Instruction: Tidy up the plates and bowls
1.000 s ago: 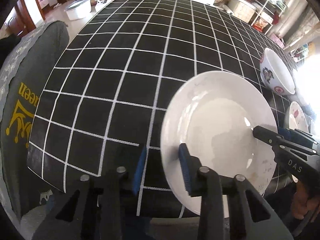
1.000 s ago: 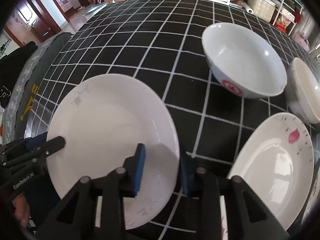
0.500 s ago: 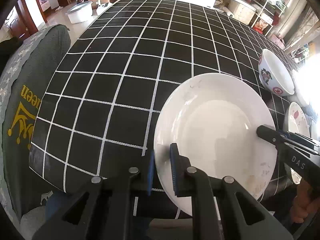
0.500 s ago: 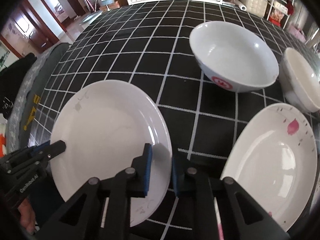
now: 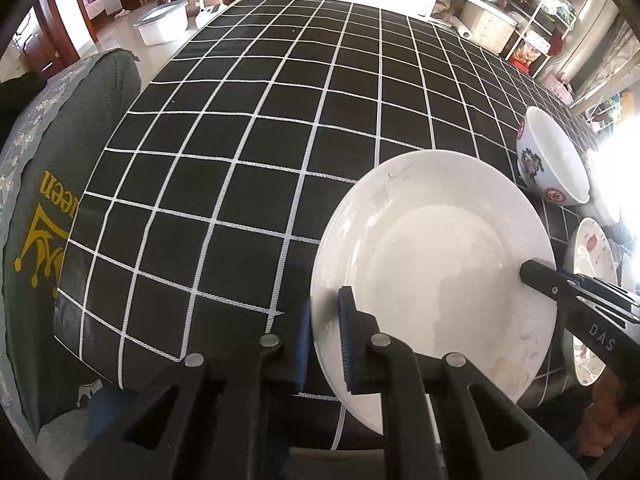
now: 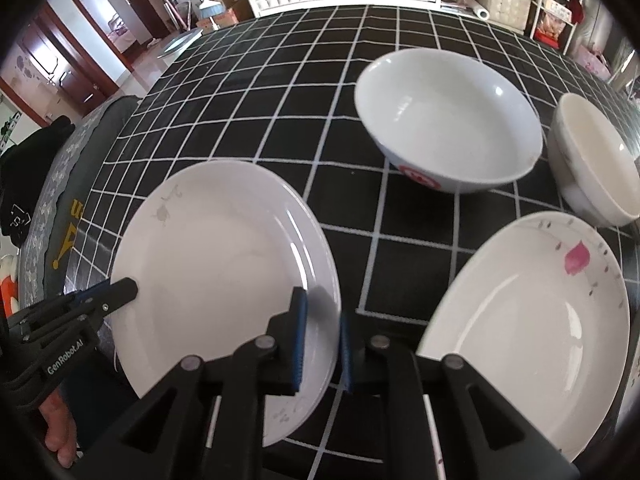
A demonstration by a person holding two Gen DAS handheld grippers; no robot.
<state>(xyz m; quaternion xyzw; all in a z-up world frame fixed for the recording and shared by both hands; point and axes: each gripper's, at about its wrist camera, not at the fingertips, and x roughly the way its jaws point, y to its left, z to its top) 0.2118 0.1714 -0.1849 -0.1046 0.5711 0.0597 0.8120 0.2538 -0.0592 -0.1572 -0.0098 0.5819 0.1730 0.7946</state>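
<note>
plates (image 6: 224, 256): 2 | bowls (image 6: 448, 120): 2 | left fingers (image 5: 352, 344), right fingers (image 6: 298, 340): both clamp plain plate's rim

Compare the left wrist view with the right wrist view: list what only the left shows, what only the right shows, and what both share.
Only the left wrist view shows the painted outside of the large bowl and the white tub on the floor.

Only the right wrist view shows the large bowl's empty inside, the small bowl beside it in full, and the whole petal-marked plate.

Both show the plain white plate on the black checked tablecloth, with the left gripper and right gripper shut on its opposite rims.
</note>
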